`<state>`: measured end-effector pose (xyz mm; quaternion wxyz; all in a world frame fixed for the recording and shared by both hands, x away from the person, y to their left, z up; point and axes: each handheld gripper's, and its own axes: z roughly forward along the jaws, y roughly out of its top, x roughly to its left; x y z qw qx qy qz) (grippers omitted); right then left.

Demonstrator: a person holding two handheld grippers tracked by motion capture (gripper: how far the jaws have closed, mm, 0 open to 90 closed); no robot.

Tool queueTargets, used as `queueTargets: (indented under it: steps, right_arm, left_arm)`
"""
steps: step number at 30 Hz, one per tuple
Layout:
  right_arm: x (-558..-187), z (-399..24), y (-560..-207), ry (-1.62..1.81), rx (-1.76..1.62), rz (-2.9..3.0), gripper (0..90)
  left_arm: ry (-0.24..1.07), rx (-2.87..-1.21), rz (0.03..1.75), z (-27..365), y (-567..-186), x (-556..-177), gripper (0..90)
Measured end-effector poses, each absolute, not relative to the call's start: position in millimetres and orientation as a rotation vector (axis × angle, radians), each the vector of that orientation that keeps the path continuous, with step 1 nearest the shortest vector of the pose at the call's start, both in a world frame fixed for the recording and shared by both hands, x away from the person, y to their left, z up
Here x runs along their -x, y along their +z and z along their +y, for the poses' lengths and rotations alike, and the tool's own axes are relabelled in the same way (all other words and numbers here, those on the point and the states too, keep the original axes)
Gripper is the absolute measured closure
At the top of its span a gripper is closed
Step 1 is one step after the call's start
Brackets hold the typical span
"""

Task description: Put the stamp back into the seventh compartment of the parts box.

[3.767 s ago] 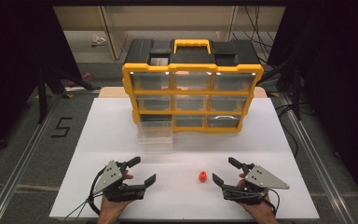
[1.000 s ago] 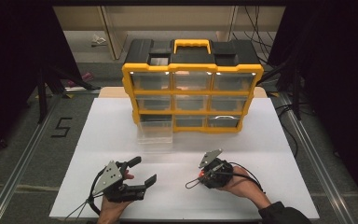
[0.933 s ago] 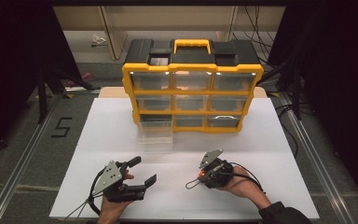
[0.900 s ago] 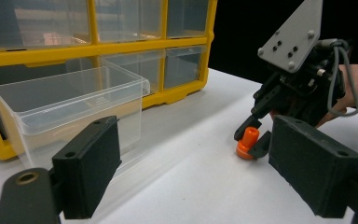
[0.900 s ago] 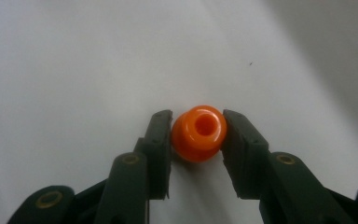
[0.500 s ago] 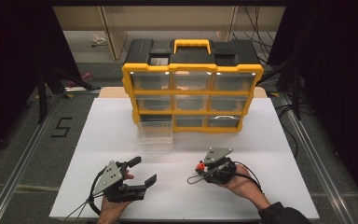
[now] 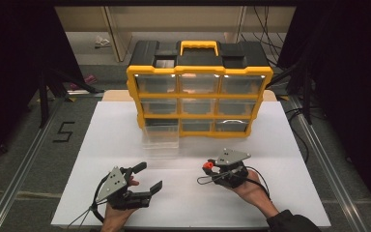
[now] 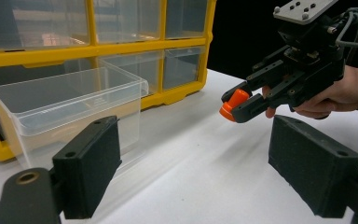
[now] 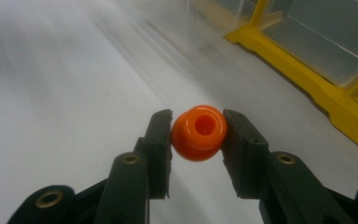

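**A:** What do I have in the right gripper (image 7: 209, 167) at this moment?

**B:** I see its two jaws pressed on a small orange bead (image 9: 199, 132), one jaw on each side. The bead has a hole in the middle, and the hole looks toward the camera of that gripper. In the high view the bead (image 7: 206, 166) is above the white table (image 7: 270, 145), in front of the yellow organizer (image 7: 199, 113).

**A:** And my left gripper (image 7: 147, 177)?

**B:** Its jaws stand wide apart with nothing between them. It is low over the table, near the front edge, well apart from the bead.

**A:** Is a drawer open?

**B:** Yes, one clear drawer (image 8: 70, 105) is pulled out from the bottom row of the organizer, at its left side. It looks empty to me.
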<state>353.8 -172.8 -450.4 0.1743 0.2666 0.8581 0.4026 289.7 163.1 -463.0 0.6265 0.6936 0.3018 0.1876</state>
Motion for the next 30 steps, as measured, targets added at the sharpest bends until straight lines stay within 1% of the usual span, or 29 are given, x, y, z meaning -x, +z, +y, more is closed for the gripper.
queueTargets:
  steps: [14, 30]
  right_arm:
    - [-352.6, -176.2, -446.4, 1.205, -0.768, 2.345, 64.5]
    - [-354.8, -178.2, -433.0, 1.311, -0.782, 2.232, 64.5]
  left_arm:
    - [0.431, -1.584, 0.692, 163.7, -462.8, -289.4, 16.3]
    - [0.433, -1.582, 0.699, 163.7, -463.2, -289.9, 16.4]
